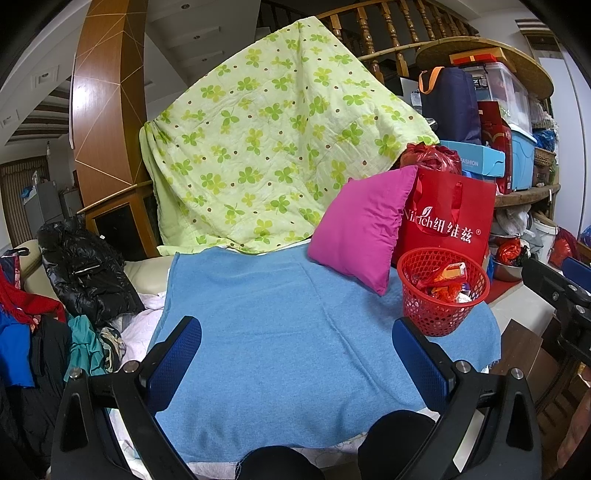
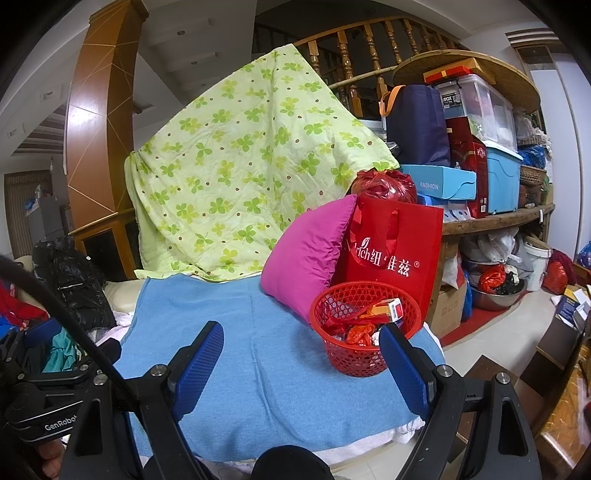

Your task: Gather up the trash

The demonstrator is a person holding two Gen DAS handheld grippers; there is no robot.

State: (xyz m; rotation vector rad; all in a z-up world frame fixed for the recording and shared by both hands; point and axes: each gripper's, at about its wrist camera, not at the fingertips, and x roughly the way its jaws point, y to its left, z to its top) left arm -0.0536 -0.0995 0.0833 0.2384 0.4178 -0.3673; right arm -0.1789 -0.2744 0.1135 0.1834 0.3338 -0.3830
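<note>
One red basket [image 2: 364, 328] upright, mouth up — wrappers [image 2: 373, 317] inside

- I'm looking at a lived-in home, living rm by a staircase — wooden banister [image 1: 388, 33] curves overhead.
- Sofa area w/ blue blanket [image 1: 295, 332], pink cushion [image 1: 364, 225], clover-print quilt [image 1: 273, 147].
- Clothes heaped at left [image 1: 74, 280].
- Shelves [image 2: 495, 218] crammed w/ storage boxes, bags — household clutter.
</note>
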